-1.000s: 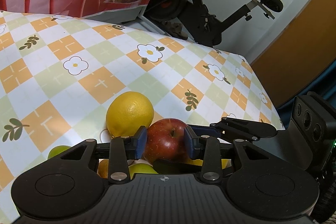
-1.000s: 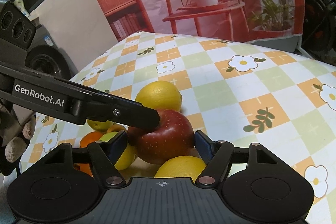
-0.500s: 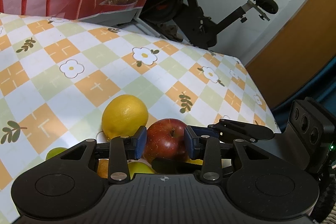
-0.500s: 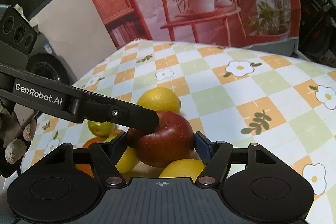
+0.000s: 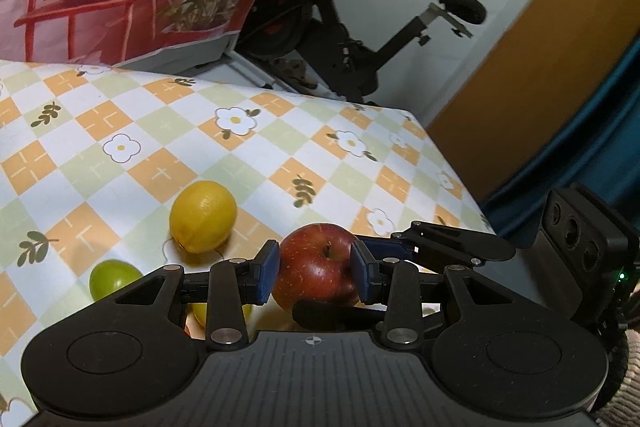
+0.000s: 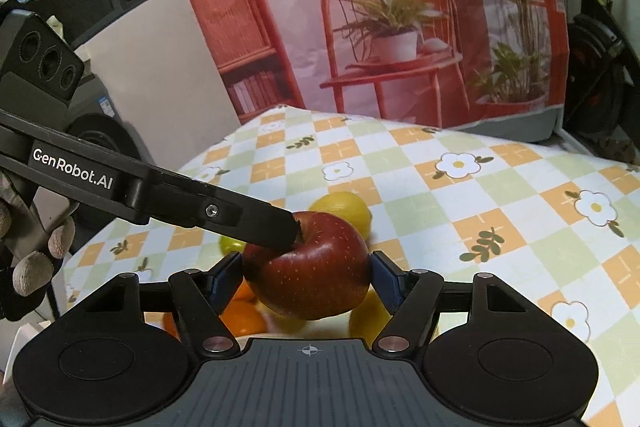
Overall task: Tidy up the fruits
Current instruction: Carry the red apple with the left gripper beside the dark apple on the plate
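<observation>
Above the checked tablecloth (image 5: 120, 115), both grippers clamp one red apple (image 5: 316, 267): left gripper (image 5: 314, 273) pads press its sides; right gripper (image 6: 306, 277) pads likewise. No container is visible. A lemon (image 5: 202, 221) and green fruit (image 5: 112, 277) lie on the cloth, oranges (image 6: 242, 315) beneath. Compared with a second ago, the apple sits higher, clear of the pile.

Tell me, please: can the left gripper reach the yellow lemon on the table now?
Probably not yet. The left gripper is closed on the red apple, which the right gripper also clamps, so its jaws are occupied. The yellow lemon itself lies uncovered on the tablecloth, ahead and leftward.
</observation>
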The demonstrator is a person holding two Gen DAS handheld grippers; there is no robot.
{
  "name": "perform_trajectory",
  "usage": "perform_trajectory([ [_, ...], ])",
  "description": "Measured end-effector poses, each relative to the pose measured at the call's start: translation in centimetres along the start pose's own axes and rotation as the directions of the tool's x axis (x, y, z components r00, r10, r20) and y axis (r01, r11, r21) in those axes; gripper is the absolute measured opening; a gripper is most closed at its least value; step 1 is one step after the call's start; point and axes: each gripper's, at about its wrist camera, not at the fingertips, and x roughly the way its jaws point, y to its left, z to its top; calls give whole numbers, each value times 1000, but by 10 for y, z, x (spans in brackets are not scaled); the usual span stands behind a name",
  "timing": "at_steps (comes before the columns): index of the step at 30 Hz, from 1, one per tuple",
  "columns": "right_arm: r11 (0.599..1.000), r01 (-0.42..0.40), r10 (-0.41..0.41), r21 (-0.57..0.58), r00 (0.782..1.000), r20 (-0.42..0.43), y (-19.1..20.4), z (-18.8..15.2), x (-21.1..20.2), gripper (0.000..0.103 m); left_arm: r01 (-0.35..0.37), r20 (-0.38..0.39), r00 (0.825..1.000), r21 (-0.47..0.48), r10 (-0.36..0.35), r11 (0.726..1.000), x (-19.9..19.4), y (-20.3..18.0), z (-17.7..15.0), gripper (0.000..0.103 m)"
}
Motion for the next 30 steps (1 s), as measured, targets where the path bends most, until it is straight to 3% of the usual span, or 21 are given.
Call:
perform_trajectory([
  [11,1000,27,-27,-3,999,42,46,-38,-61,65,57,-26,998,49,-56,997,-35,-35,-42,41],
  [20,995,94,-94,18,995,15,33,-86,-107,65,121,-117,987,92,-110,988,-1,-70,-66,41],
  [30,995,91,-90,46,996,-17,10,-111,-95,65,89,-201,977,88,-70,992,34,-72,-72,42],
])
